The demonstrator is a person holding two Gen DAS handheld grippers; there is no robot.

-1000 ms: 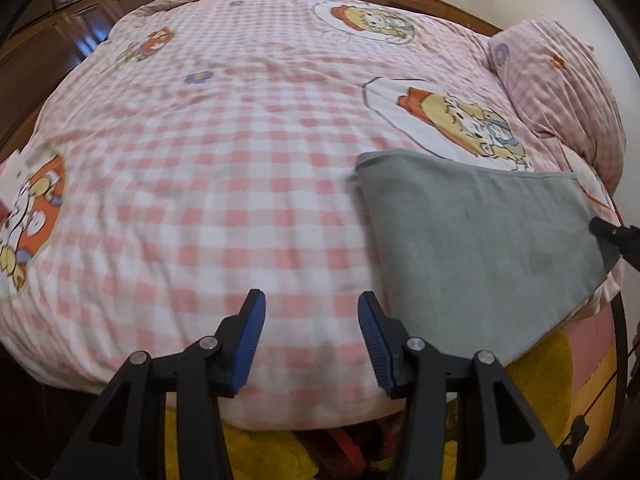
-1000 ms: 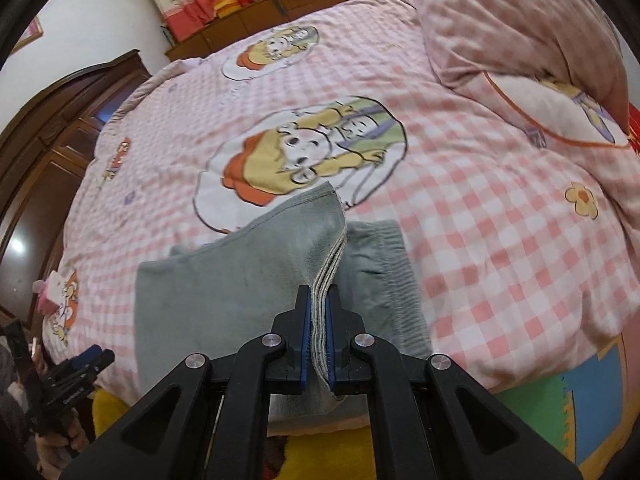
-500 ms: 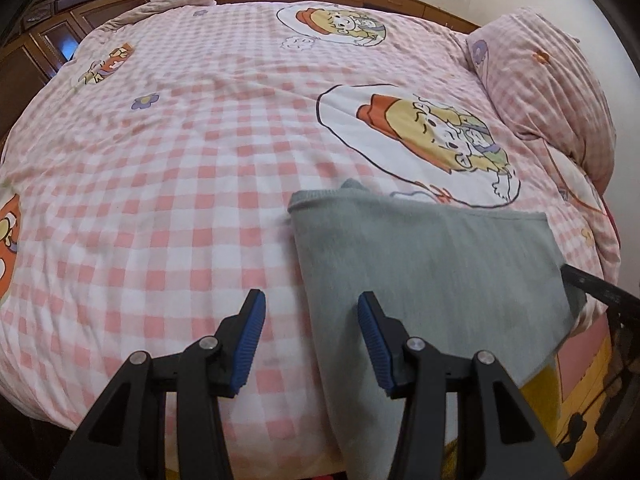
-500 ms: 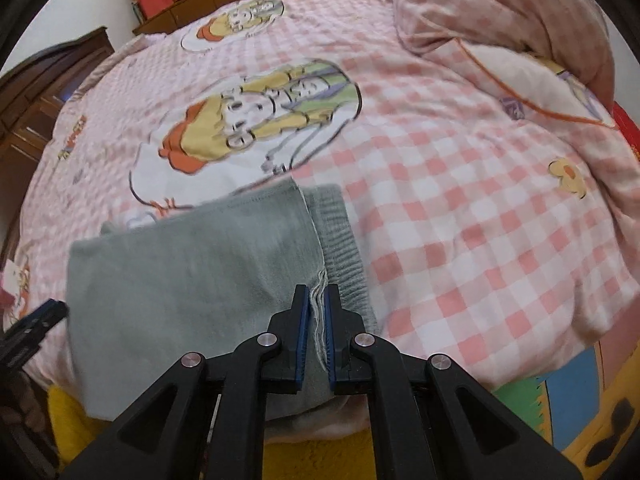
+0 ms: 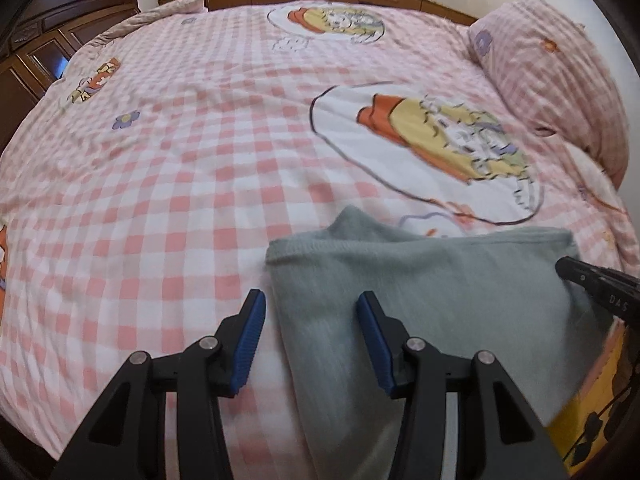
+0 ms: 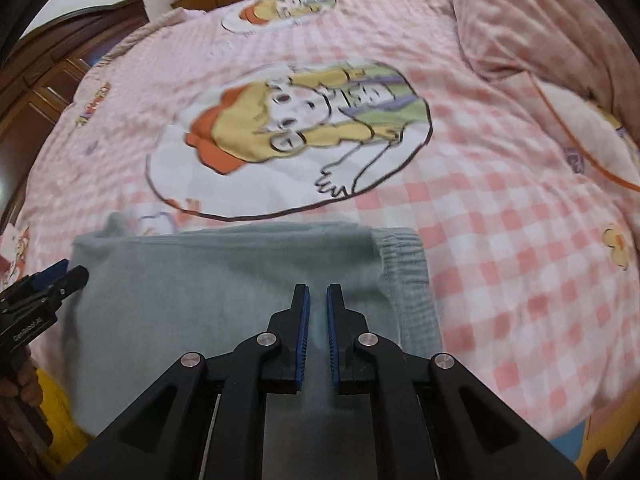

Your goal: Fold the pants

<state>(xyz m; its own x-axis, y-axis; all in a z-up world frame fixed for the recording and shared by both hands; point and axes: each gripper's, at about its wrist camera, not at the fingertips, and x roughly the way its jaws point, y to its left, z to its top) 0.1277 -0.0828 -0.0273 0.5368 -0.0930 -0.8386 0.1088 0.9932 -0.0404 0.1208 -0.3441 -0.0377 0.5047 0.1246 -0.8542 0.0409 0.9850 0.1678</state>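
- Grey pants (image 5: pixel 424 292), one garment, lie folded flat at the near edge of the pink checked bedspread (image 5: pixel 180 184), within reach of both tools.
- Left wrist view: left gripper (image 5: pixel 310 340) hovers with blue pads (image 5: pixel 250 344) spread wide, straddling the left edge of the pants, judged ready to take that edge for the next fold. One pillow (image 5: pixel 556 80) at right.
- Right wrist view: right gripper (image 6: pixel 316 332) sits low over the pants near the ribbed waistband (image 6: pixel 408 276); its two pads are parted by a narrow gap and pinch nothing, judged a release after laying the layer down.
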